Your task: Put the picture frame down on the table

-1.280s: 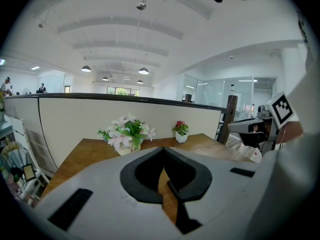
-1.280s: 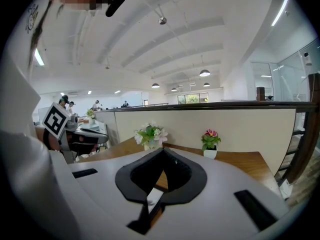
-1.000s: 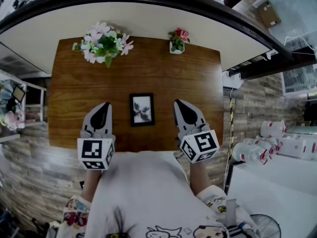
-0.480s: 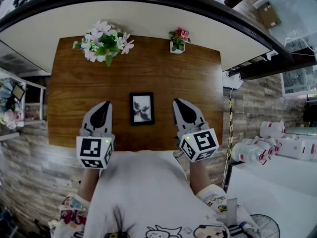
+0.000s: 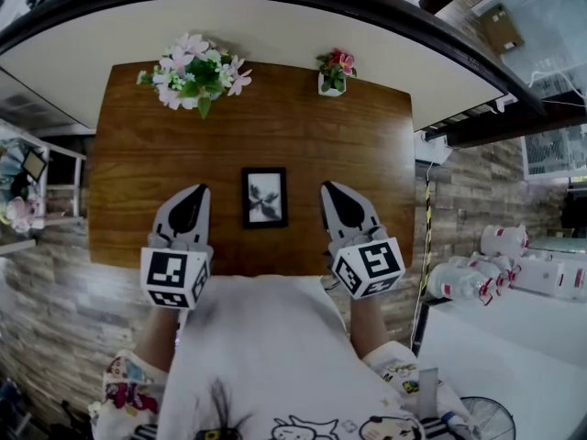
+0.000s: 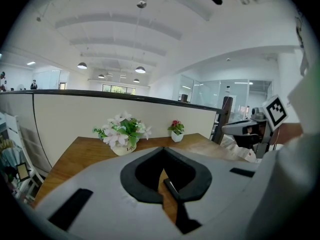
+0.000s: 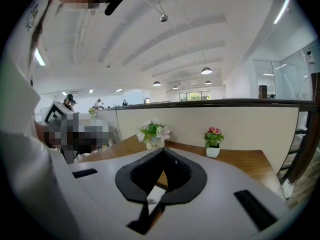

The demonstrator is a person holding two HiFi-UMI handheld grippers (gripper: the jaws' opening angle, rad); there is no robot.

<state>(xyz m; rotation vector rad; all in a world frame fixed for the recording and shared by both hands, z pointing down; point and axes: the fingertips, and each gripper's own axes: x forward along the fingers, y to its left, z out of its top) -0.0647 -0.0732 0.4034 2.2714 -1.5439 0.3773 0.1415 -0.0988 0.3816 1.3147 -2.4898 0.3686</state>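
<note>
Okay, the picture frame [image 5: 265,197] sits near the middle of the table [image 5: 303,136], face towards me, and nothing is touching it. The left gripper [image 5: 195,193] is parked at its 9 o'clock and the right gripper [image 5: 330,191] at its 3 o'clock, both near it but apart from it. Both sets of jaws are closed tip to tip with nothing between them. From the head view I can't tell whether the frame is propped on a stand or already flat. My read is that the set-down is either done or not started. If it's propped, the next move needs one pair of jaws opened, a hold on a side edge, and a slow tip back until it lies flat. The head view gives the full layout: the whole frame, both grippers beside it, the big flower bunch [image 5: 194,73] at the table's 11 o'clock and the small flower pot [image 5: 333,70] at 1 o'clock. The gripper views confirm the tips meet, which the head view can't. Each shows only a sliver of the frame through the notch below the tips: a dark edge from the left, a pale face from the right.
</note>
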